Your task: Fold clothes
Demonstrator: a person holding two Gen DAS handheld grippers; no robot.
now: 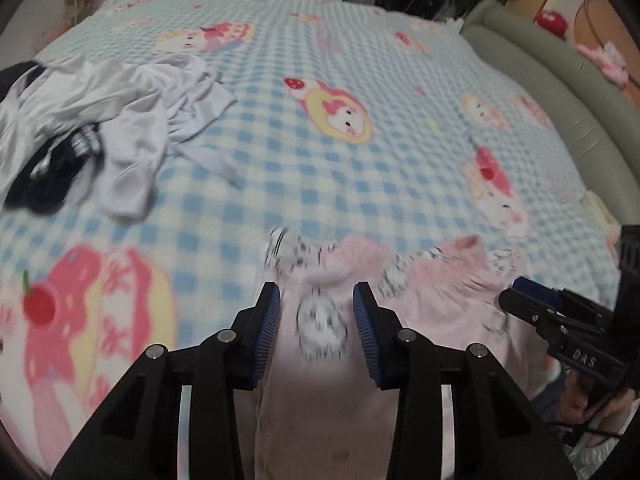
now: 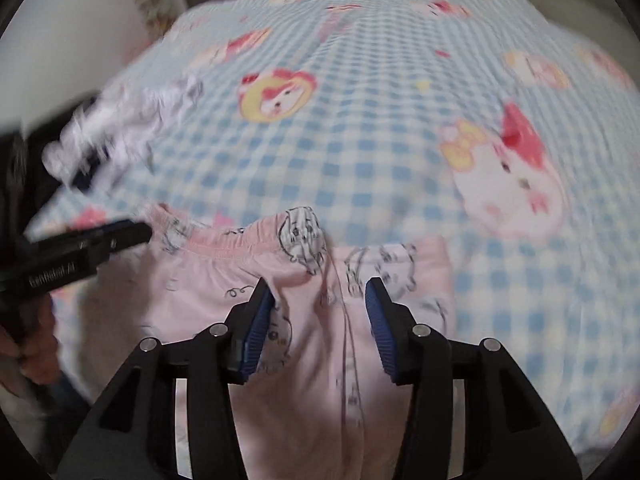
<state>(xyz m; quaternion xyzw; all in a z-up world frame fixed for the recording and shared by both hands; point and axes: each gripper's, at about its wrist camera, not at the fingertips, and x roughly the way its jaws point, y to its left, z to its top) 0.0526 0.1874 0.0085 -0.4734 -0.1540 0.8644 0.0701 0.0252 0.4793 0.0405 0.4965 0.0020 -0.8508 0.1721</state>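
Note:
Pink pyjama trousers [image 1: 452, 300] with grey cartoon prints lie at the near edge of the bed, waistband [image 2: 240, 240] facing away. My left gripper [image 1: 316, 300] is open, its blue pads on either side of the pink cloth [image 1: 320, 380], which runs between and beneath the fingers. My right gripper [image 2: 320, 298] is open too, straddling the trousers' [image 2: 304, 360] middle seam. Each gripper shows in the other view: the right one [image 1: 532, 300] at the right edge, the left one [image 2: 132, 234] at the waistband's left end. Both views are blurred.
A heap of white and navy clothes [image 1: 92, 120] lies at the far left of the blue checked blanket [image 1: 320, 152], also seen as clothes [image 2: 120, 128]. A grey-green padded bed frame [image 1: 560, 92] runs along the right. A hand [image 2: 28, 344] holds the left gripper.

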